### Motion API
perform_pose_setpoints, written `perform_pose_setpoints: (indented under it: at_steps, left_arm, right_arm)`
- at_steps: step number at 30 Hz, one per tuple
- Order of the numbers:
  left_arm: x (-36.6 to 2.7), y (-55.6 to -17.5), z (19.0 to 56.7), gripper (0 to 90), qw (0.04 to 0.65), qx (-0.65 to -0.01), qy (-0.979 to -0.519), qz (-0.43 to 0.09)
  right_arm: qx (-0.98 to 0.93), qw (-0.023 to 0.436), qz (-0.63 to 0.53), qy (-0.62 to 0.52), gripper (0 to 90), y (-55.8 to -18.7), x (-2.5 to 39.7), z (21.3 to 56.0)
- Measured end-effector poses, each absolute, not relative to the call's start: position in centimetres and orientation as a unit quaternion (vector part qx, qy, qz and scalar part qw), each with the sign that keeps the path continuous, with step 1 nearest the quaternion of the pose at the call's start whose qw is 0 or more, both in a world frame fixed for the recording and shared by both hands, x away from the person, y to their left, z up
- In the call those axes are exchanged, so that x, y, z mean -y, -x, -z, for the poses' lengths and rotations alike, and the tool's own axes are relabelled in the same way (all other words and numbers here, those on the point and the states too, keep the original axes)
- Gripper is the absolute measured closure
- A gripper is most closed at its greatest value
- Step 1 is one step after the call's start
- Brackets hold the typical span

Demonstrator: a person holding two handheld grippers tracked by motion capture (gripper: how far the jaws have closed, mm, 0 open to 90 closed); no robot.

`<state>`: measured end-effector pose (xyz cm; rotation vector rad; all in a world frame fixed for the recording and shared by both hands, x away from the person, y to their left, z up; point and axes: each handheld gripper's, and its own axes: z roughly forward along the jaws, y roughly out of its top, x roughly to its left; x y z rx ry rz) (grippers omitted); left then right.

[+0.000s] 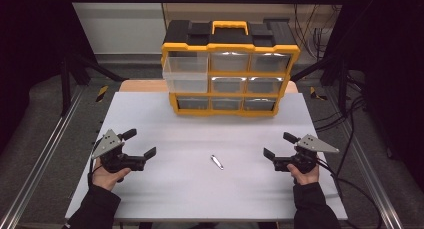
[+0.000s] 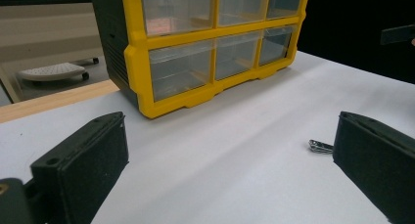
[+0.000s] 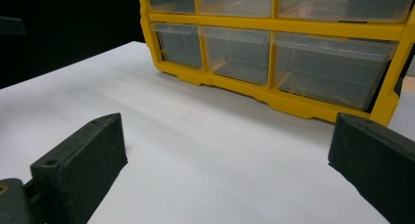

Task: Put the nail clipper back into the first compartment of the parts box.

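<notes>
White table. Yellow drawer cabinet at 12 o'clock, far edge; its top-left drawer is pulled out. Left gripper at 8 o'clock, jaws wide apart, holding nothing. Right gripper at 4 o'clock, jaws likewise apart. Small metal clip lies between them, touching neither.

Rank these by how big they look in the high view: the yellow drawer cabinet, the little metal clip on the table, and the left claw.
1. Yellow drawer cabinet, largest by far.
2. Left claw, jaws spread apart, much smaller.
3. Metal clip, smallest, a thin sliver on the white table.
</notes>
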<state>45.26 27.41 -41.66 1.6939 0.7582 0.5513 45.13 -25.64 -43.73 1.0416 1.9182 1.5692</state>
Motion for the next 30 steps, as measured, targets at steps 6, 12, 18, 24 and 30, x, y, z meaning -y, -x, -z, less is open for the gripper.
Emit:
perform_pose_setpoints:
  at_steps: [6,12,18,24,30]
  left_arm:
    - [-27.4,-45.1,41.7,0.0,0.563,-0.322,-0.724,-0.236]
    - [-27.2,-45.2,41.9,0.0,0.557,-0.322,-0.729,-0.234]
    - [-27.1,-45.2,42.0,0.0,0.555,-0.322,-0.730,-0.234]
    - [-27.0,-45.3,42.1,0.0,0.555,-0.323,-0.730,-0.233]
    - [-27.0,-45.3,42.2,0.0,0.554,-0.323,-0.731,-0.233]
  right_arm:
    - [-0.699,0.225,-0.564,-0.377,1.0,-45.1,25.6,43.7]
    - [-0.703,0.225,-0.563,-0.373,0.5,-45.1,25.3,43.4]
    - [-0.708,0.225,-0.560,-0.366,0.3,-45.1,24.8,42.9]
    - [-0.710,0.225,-0.559,-0.364,0.3,-45.1,24.3,42.3]
    - [-0.716,0.229,-0.552,-0.360,0.3,-45.1,23.3,41.7]
